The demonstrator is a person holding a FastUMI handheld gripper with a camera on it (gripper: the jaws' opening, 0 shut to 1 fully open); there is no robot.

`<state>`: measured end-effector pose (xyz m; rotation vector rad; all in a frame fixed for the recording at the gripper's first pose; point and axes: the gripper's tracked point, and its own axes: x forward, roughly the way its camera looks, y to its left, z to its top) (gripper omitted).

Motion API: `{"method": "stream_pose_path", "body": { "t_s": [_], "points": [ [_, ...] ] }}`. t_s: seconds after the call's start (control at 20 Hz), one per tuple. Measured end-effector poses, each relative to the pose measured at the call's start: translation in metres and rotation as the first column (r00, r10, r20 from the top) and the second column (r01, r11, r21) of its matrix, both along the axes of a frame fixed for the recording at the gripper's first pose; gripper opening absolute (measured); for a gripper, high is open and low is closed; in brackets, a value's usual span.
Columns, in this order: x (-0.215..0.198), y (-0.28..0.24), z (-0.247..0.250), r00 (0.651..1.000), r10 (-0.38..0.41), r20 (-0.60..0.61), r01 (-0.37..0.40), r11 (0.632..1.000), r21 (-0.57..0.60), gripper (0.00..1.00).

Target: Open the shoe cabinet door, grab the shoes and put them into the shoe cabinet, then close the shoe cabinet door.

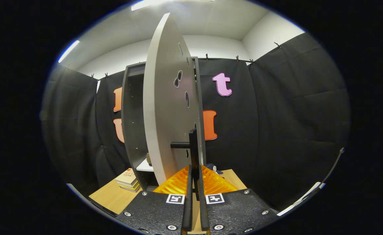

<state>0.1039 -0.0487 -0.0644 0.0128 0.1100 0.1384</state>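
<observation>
One gripper (195, 176) reaches forward along a wooden table (113, 195), and its two fingers (189, 182) stand close together, clamped on the thin dark bar of the door handle (193, 147), which rises upright from between them. One short dark post joins that handle sideways to the shoe cabinet door (165, 107), a pale grey panel seen nearly edge-on and swung well open, so that it stands out toward the camera. Several dark holes and slots, about six, dot the door's inner face. Behind the door stands one shoe cabinet (132, 124), dark grey, tall and narrow, with its inside open to view and one white shelf (144, 166) low down. One small brownish thing sits on that shelf, half hidden by the door; what it is cannot be told. One small stack of books (127, 180) lies on the table just beside the cabinet's foot, on the side away from the door. One dark blue shoe (212, 167) with a pale patch peeks out just beyond the fingers, on the table close to the door's lower edge. Black cloth walls enclose the booth behind everything.
</observation>
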Motion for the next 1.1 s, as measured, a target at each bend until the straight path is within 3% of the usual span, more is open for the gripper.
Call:
{"method": "stream_pose_path", "body": {
  "t_s": [0.5,0.7,1.1],
  "points": [
    [-0.014,-0.035,-0.002,0.999,-0.043,0.004,0.043,0.999,-0.015,0.09],
    [-0.023,-0.049,0.001,0.992,-0.122,0.021,0.122,0.992,-0.041,0.03],
    [-0.057,0.003,-0.005,0.983,-0.181,0.034,0.182,0.983,-0.028,0.02]
  ]
}}
